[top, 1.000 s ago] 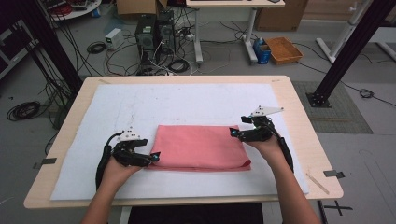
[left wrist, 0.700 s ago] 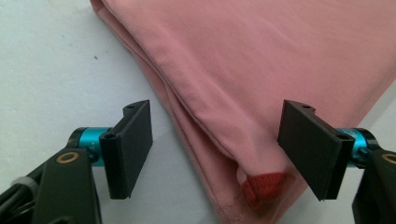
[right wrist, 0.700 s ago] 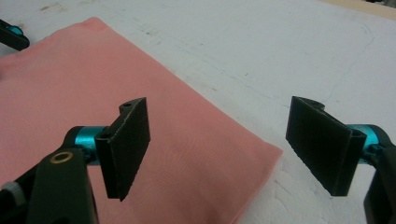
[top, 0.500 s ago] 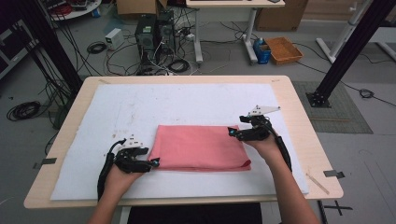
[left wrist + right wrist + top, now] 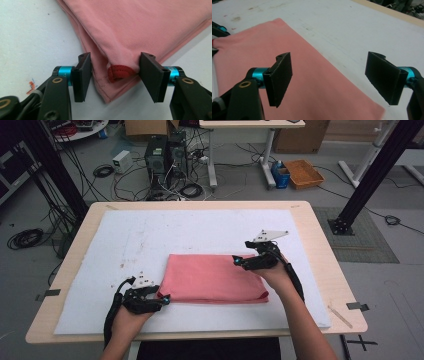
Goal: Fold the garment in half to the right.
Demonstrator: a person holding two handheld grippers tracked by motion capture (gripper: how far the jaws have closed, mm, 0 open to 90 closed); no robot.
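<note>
So the folded pink cloth [image 5: 214, 279] lies flat in the middle of the white mat [image 5: 150, 235]. Left gripper [image 5: 162, 298] sits at the cloth's near left corner, jaws wide apart around a little red loop [image 5: 120, 72], gripping nothing. Right gripper [image 5: 236, 262] hovers over the cloth's far right corner, spread wide, empty.

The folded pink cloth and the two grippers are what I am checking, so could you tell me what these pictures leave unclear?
- Pink cloth: the number of folded layers; high view too small, left gripper view cut by its top edge.
- Red loop: its far end is tucked under the cloth.
- Left gripper: whether its open jaws touch the cloth.
- Right gripper: its height above the cloth.
</note>
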